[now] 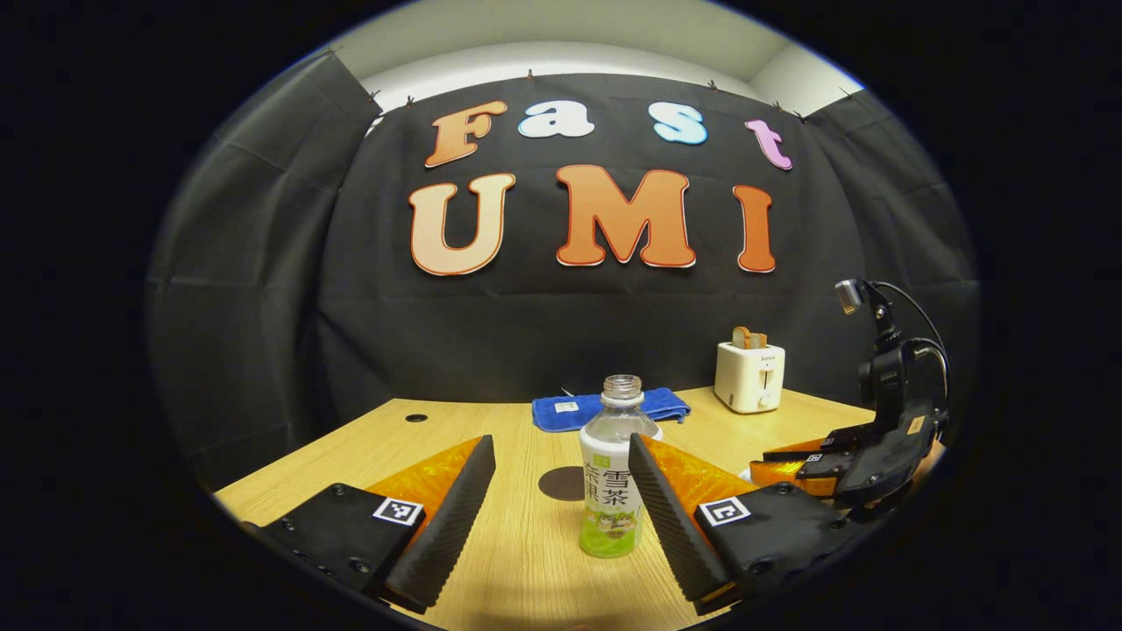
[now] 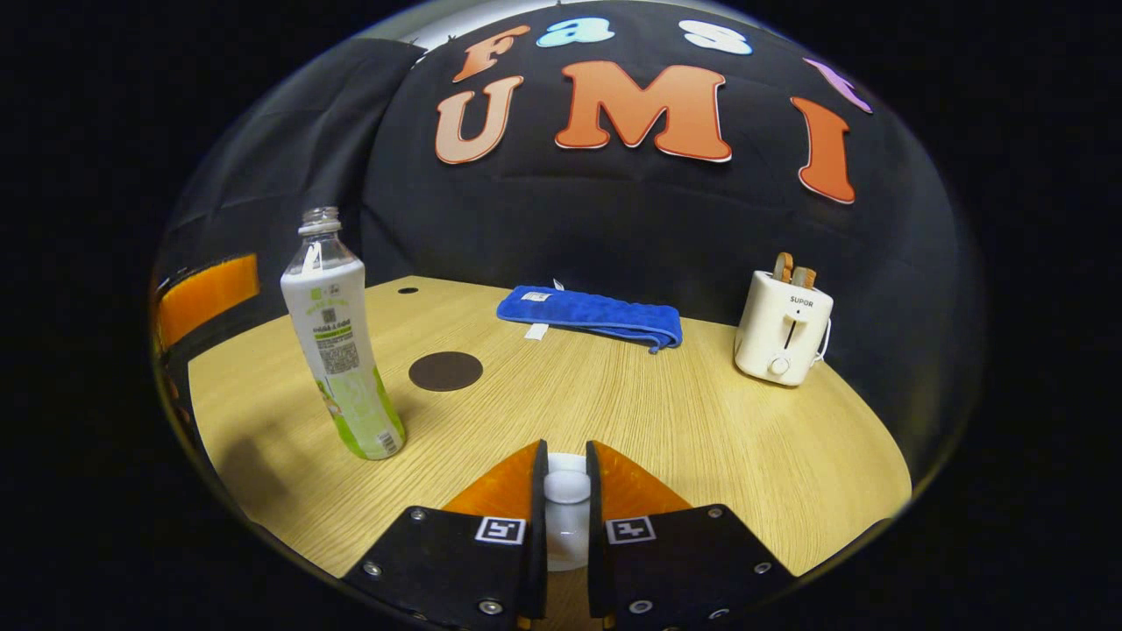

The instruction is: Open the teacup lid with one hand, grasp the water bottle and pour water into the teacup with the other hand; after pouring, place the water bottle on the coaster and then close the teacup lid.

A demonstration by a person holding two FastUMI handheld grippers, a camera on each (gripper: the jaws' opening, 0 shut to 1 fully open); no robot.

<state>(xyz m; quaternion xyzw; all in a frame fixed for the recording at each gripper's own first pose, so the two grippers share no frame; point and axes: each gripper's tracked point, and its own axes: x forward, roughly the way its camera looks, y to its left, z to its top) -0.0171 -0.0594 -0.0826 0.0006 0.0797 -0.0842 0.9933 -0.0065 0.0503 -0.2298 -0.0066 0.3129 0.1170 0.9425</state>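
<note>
The left gripper is spread wide around the uncapped clear plastic water bottle, right gripper pinching the white teacup lid's knob, and an off-centre squeeze could topple that bottle.

The wooden table is evenly lit from overhead, and both views are sharp. A soft shadow is cast from the water bottle toward seven o'clock. Straight lines are bowed near the rims by fisheye distortion.

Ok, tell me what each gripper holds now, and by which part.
The right gripper grips the teacup lid by its knob. The left gripper holds nothing; its jaws stand open around the water bottle.
</note>
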